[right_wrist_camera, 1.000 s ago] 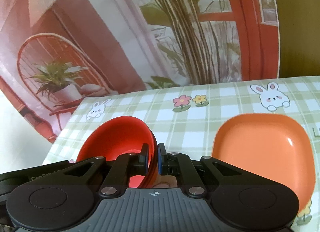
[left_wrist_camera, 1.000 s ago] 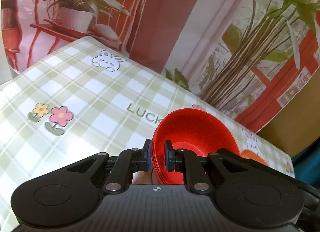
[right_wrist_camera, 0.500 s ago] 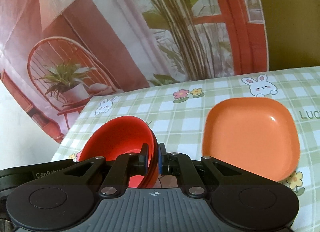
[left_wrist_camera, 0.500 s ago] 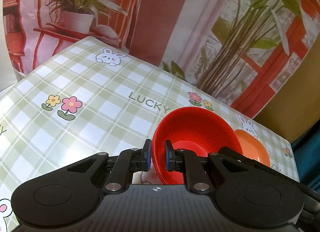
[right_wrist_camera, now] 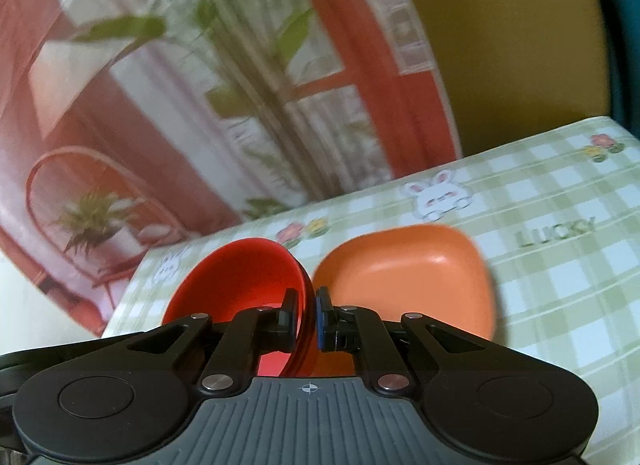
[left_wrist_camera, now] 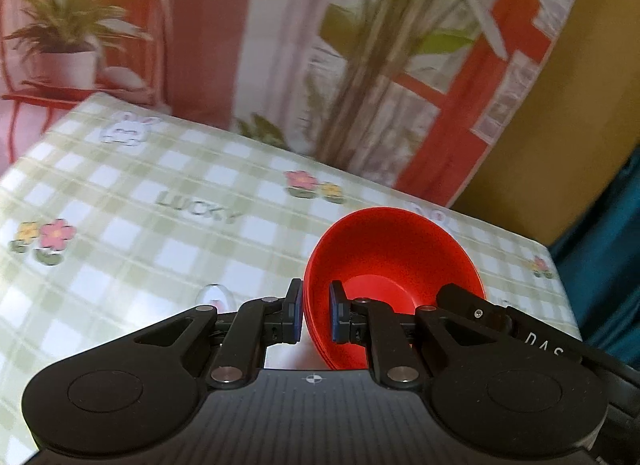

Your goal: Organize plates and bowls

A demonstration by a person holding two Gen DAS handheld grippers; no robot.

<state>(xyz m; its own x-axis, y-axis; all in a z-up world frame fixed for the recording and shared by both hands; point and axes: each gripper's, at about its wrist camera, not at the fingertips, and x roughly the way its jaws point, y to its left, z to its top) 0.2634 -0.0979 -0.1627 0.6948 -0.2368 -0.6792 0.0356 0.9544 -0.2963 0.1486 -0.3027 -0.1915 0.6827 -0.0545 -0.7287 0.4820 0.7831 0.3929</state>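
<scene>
Bowl (left_wrist_camera: 394, 265) pinched by both grippers: left gripper (left_wrist_camera: 316, 315) and right gripper (right_wrist_camera: 307, 319) clamp opposite rims. Orange plate (right_wrist_camera: 404, 277) lies on the bench just right of it.

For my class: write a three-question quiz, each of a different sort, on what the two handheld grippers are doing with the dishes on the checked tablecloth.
1. True or false: the left gripper is shut on the rim of the round red plastic bowl.
2. The square orange plastic plate is: A) held aloft, B) lying on the tablecloth, C) inside the bowl.
3. Fill in: the right gripper has its jaws closed on the bowl's ____.

Key: 1 true; 2 B; 3 rim.
</scene>
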